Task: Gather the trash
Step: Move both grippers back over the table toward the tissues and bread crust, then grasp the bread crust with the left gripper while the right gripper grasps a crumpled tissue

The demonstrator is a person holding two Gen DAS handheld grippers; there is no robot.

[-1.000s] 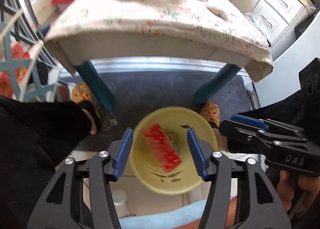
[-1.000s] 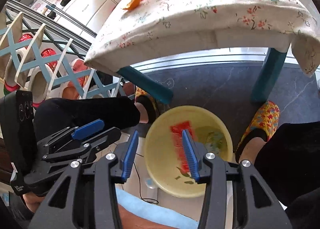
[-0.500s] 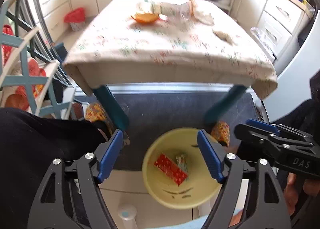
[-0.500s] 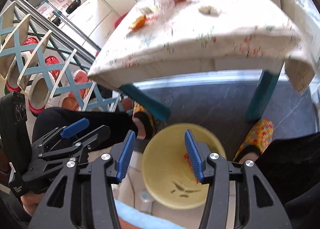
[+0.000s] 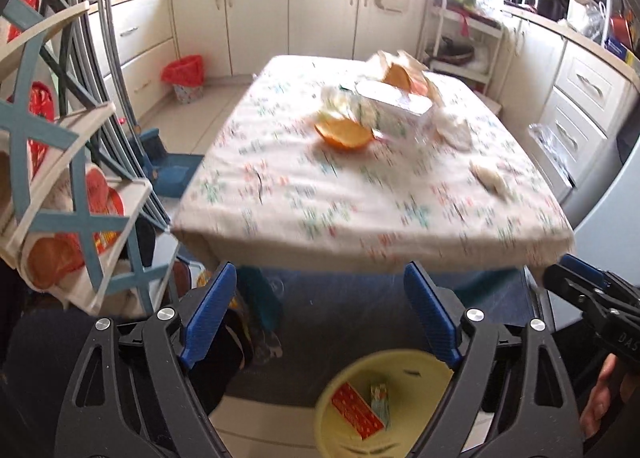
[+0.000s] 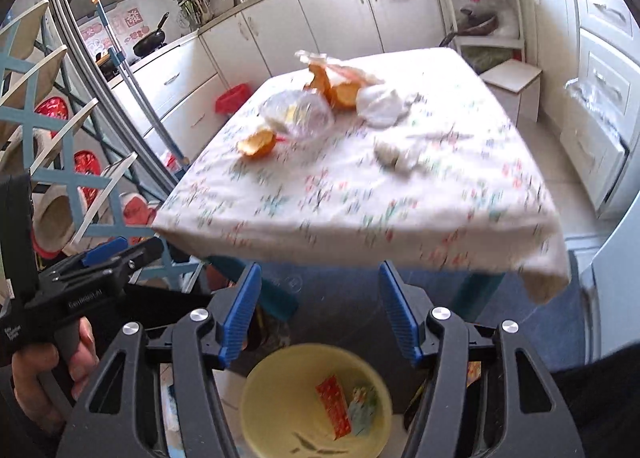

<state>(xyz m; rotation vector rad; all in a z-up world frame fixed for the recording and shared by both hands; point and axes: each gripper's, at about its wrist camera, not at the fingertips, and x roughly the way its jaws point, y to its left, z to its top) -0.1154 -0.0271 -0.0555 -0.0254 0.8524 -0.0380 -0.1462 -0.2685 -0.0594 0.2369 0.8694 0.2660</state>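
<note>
left fingers (image 5: 320, 318): spread wide, holding nothing.
right fingers (image 6: 320, 314): also wide apart, holding nothing.
yellow bin (image 6: 280, 410): on the floor below both; a red wrapper (image 6: 334, 406) and a small green packet (image 6: 362, 410) lie inside.
bench (image 5: 320, 210): orange peel (image 5: 344, 132), clear plastic container (image 6: 298, 118), crumpled tissues (image 6: 380, 106) and scraps not yet collected.
progress: early, by my reading; most trash remains.

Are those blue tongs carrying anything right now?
No. The left tongs and the right tongs are both open and empty; the red wrapper already lies in the yellow bin.
</note>
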